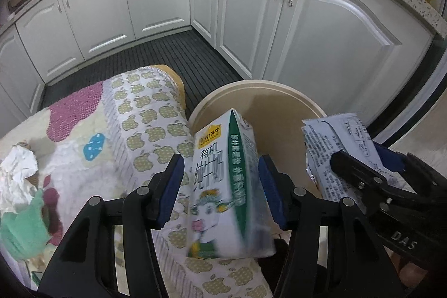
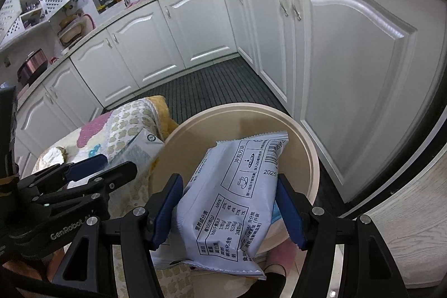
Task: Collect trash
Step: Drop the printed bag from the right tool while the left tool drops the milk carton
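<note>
**Blue pads clamped on trash over bin**

Left gripper [image 1: 220,186] jaws grasping milk carton [image 1: 226,186], long axis tipped toward beige bin [image 1: 279,91]. Right gripper [image 2: 227,211] jaws clenched on sachet [image 2: 232,192], barcode end pointing over bin.

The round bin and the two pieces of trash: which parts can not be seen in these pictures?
- Bin floor: both views, hidden by the milk carton and the blue packet.
- Carton's bottom: left wrist view, blurred.
- Packet's front: both views, turned away.
- Date on packet: right wrist view, cut by the right gripper finger.
</note>
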Demonstrator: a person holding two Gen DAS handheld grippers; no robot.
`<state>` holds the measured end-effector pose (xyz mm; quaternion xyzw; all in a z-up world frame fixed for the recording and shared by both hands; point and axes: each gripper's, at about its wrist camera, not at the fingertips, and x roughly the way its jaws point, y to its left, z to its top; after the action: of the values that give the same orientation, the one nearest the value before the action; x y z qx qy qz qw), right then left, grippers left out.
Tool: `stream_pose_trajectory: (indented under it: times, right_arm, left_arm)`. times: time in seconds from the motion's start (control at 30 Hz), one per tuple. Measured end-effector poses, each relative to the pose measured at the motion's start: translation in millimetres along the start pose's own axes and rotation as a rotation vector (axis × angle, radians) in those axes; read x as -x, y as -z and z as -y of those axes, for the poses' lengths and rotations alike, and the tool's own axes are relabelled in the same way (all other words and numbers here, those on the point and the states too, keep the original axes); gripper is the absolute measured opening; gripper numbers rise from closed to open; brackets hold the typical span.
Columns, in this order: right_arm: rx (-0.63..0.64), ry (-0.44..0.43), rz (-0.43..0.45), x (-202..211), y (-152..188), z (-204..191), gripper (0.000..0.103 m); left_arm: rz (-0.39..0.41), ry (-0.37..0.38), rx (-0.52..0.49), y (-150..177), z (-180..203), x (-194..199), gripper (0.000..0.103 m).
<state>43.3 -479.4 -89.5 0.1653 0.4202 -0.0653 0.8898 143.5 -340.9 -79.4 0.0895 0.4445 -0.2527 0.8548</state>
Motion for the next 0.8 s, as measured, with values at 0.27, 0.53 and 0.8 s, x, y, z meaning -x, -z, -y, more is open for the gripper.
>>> stream_pose_trajectory:
  times: [0.27, 0.53, 0.8]
  right_arm:
    - [-0.043, -0.004, -0.021, -16, -1, 11, 0.078]
    - [-0.034, 0.005, -0.039, -12, 10, 10, 0.078]
    - [-0.044, 0.011, -0.036, 6, 18, 12, 0.078]
  left_arm:
    - [-0.019, 0.038, 0.016, 3, -3, -3, 0.055]
    - [-0.030, 0.056, 0.042, 6, -6, 1, 0.055]
    - [-0.015, 0.074, 0.077, 7, -14, 13, 0.055]
